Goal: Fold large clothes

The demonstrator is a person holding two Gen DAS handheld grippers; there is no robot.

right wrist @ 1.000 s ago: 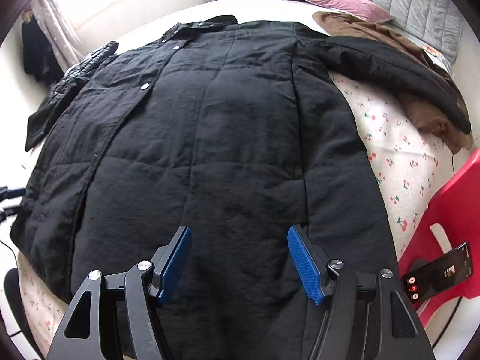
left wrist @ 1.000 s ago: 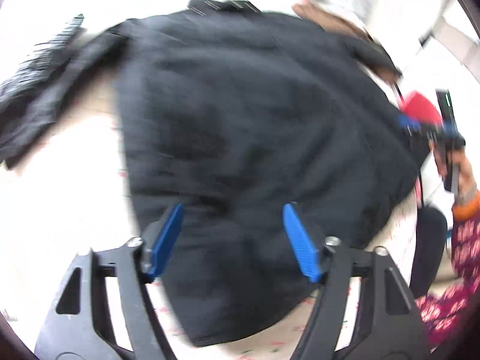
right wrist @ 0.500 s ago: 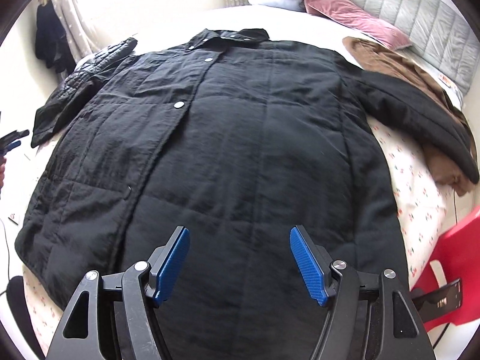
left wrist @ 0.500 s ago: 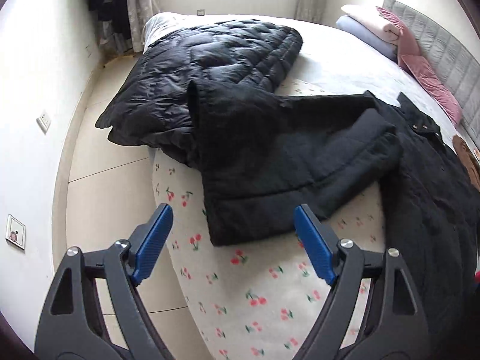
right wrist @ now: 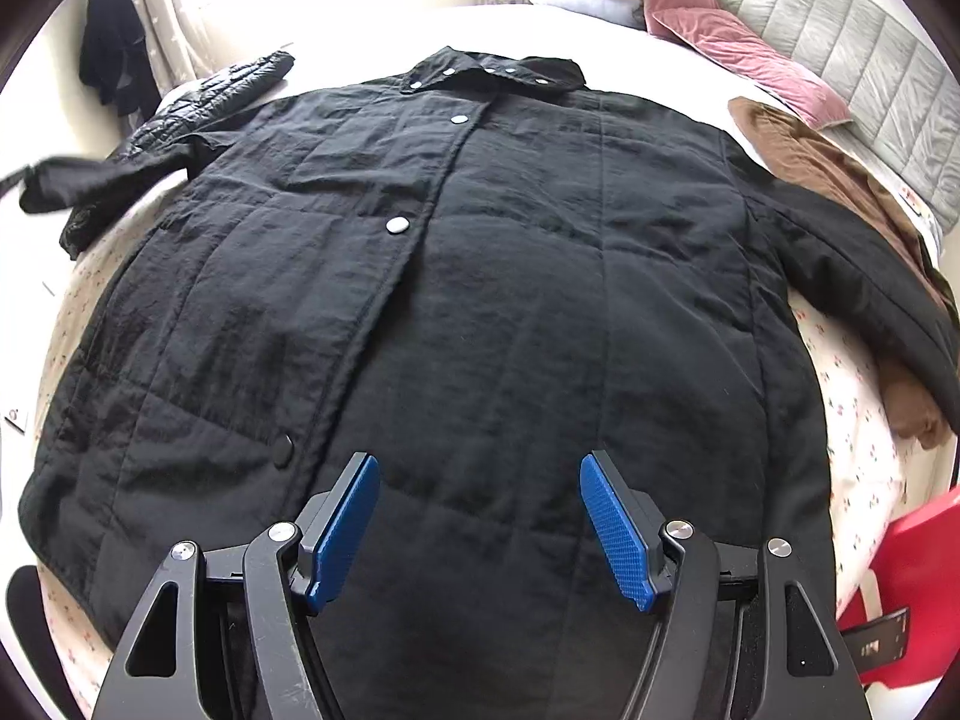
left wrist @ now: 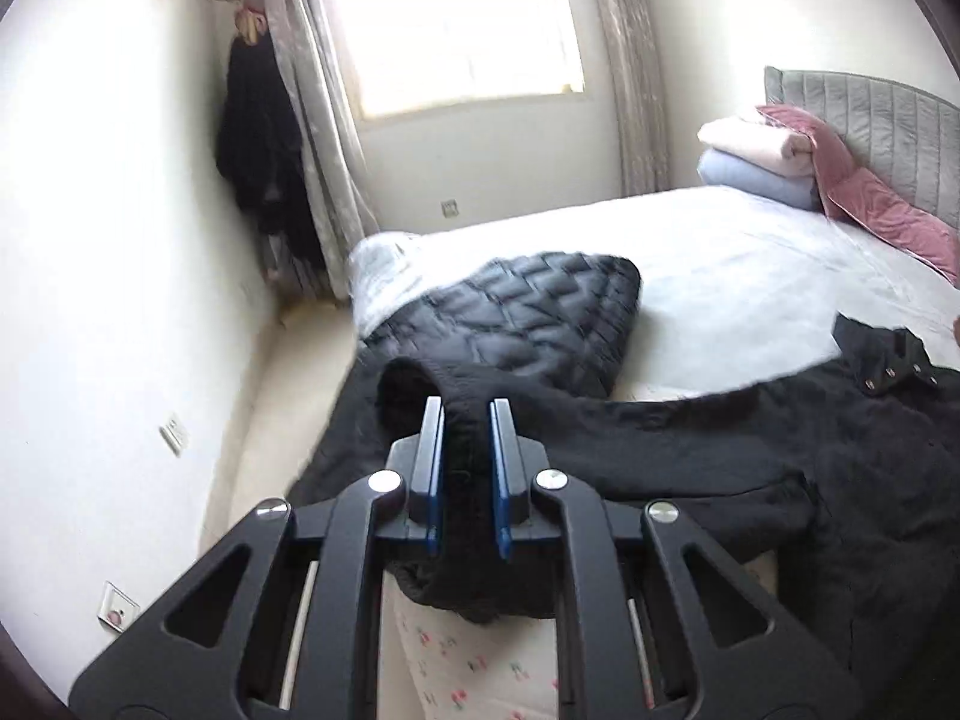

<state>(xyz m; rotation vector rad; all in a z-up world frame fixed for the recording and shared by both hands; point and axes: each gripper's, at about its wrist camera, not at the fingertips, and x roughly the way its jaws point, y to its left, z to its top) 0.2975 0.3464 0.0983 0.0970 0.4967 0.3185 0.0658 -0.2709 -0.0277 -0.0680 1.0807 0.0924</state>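
The left gripper (left wrist: 467, 420) has just closed on the coat's (right wrist: 480, 276) sleeve cuff (left wrist: 420, 396); the right gripper (right wrist: 480, 516) hangs wide open above the coat.

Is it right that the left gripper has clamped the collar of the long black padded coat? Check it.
Not quite. The left gripper has just closed on the cuff of the sleeve of the long black padded coat, not the collar, which lies flat on the bed. The left wrist view shows it.

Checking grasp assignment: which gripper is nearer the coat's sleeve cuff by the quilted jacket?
Left. The left gripper has just closed on the sleeve cuff. The right gripper hangs open over the coat's lower body.
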